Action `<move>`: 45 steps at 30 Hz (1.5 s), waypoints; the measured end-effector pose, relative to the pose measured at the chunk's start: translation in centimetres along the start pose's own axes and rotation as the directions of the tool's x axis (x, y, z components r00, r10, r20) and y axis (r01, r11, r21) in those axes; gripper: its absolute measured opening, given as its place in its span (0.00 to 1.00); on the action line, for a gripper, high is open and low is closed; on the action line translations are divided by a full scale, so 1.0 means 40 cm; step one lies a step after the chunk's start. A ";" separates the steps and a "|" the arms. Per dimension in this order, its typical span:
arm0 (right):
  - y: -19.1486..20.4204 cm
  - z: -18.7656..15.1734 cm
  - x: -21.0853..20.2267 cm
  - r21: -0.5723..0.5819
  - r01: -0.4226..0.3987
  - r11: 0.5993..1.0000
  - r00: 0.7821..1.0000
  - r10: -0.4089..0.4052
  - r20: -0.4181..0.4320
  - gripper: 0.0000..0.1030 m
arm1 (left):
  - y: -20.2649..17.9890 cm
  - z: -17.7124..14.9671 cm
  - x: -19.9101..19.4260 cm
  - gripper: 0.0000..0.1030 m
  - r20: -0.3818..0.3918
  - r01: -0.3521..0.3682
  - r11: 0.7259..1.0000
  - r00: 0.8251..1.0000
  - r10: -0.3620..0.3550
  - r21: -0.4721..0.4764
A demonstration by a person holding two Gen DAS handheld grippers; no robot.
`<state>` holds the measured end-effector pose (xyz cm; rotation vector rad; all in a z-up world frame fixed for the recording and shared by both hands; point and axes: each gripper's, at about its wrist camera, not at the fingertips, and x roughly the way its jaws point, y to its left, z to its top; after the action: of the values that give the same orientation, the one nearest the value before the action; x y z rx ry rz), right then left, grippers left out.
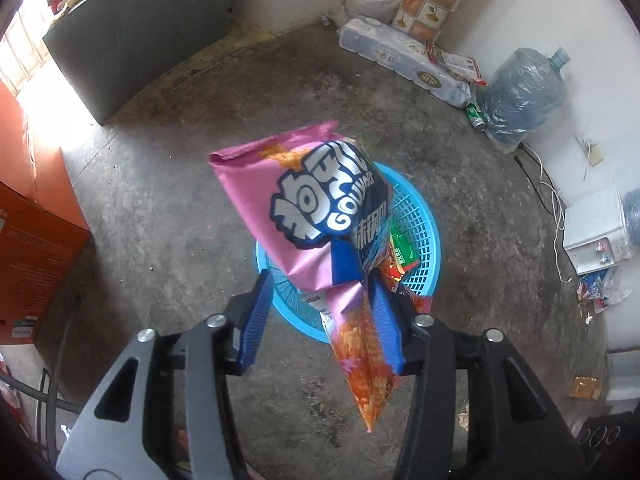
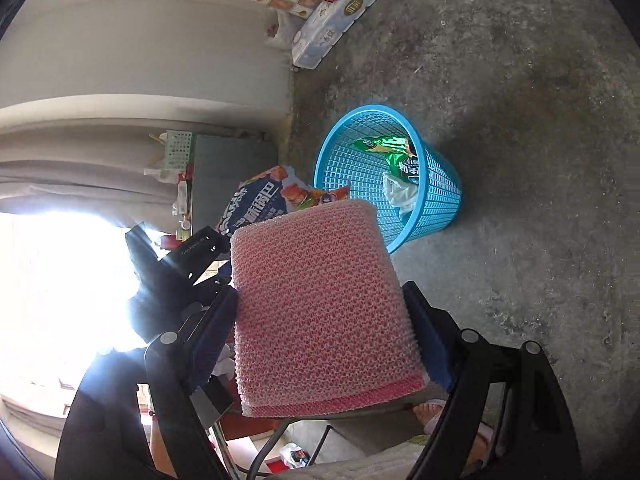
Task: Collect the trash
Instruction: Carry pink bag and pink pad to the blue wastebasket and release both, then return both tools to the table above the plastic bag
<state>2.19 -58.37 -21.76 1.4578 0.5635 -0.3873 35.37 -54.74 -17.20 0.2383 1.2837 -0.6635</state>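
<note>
Left wrist view: left gripper (image 1: 320, 276) pointing steeply down over a blue mesh basket (image 1: 424, 216) on a concrete floor (image 1: 168, 208). Blue fingers (image 1: 256, 312) parted about halfway, a pink and blue snack bag (image 1: 308, 200) between them, leaning on the right finger, clear of the left one; no pinch visible. Bag's orange tail hanging near, its pink top over the basket mouth. Green and red wrappers (image 1: 400, 248) glimpsed inside the basket, right of the bag. Seen only here: a large water bottle (image 1: 524, 96) far right, a green can (image 1: 476, 114) just beside it, a white appliance (image 1: 596, 228) by the right wall, an orange box (image 1: 28, 264) at left.

Right wrist view, rolled sideways: right gripper (image 2: 320, 332) spread wide, fingers pressed on either flank of a pink mesh sponge block (image 2: 320, 304). Basket standing upright beyond the block, well apart from it, holding a green wrapper (image 2: 384, 146) and white crumpled paper (image 2: 400, 194), both hidden in the other view. Snack bag and the black frame of the left gripper visible left of the basket, above its rim. Toes of a foot (image 2: 430, 412) near the bottom edge.
</note>
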 end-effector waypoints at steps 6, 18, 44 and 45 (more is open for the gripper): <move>0.012 0.065 0.100 -0.071 0.107 0.992 0.994 -0.109 -0.023 0.78 | 0.093 -0.012 -0.055 0.56 0.012 0.070 0.995 0.998 -0.070 -0.070; 0.117 0.237 0.466 -0.223 0.344 0.912 0.934 -0.356 -0.017 0.81 | 0.262 -0.189 -0.570 0.66 0.238 0.093 0.992 0.965 -0.112 0.090; 0.526 -0.365 0.003 -0.718 -0.141 0.681 0.982 0.001 -0.191 0.81 | 0.894 -1.086 -1.141 0.70 0.577 0.004 0.879 0.755 0.311 -0.478; 0.553 -0.408 0.009 -0.731 -0.175 0.659 0.973 0.005 -0.229 0.81 | 0.917 -1.115 -1.148 0.70 0.573 0.013 0.862 0.752 0.325 -0.506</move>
<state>13.07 -40.19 -4.22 0.7033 0.7072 0.1021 14.67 12.22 5.86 -0.2847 0.6996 -0.2074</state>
